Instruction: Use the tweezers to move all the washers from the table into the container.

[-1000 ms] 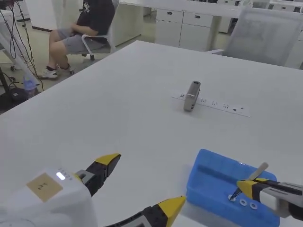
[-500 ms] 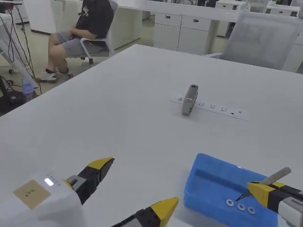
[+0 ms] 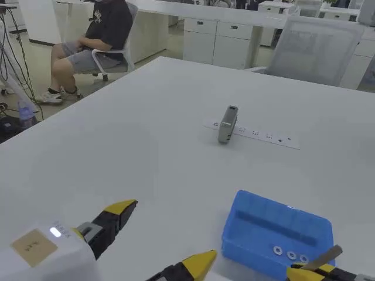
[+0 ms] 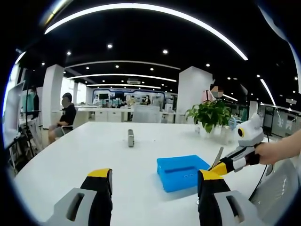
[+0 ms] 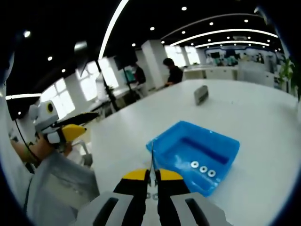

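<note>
Lying in one blue container [image 3: 275,213], three washers [image 3: 290,254]; right claw [image 5: 151,173] clamping tweezers [image 5: 152,155], left claw [image 4: 154,173] wide.

Plain white worktop [image 3: 146,152]. Bright blue container [image 3: 252,213], with three silvery washers [image 3: 291,254] glinting inside. The left gripper [image 3: 164,232] is black tipped in yellow, on a white body with a tan label. The right gripper [image 5: 153,176] is the same black and yellow, with pale grey tweezers [image 5: 152,159]. A grey device [image 3: 227,124] sits on a white strip [image 3: 263,136] dotted with dark marks.

Right gripper [image 3: 306,271] cut off at bottom edge; washers [image 5: 149,195], perhaps two, half hidden between jaws.
</note>
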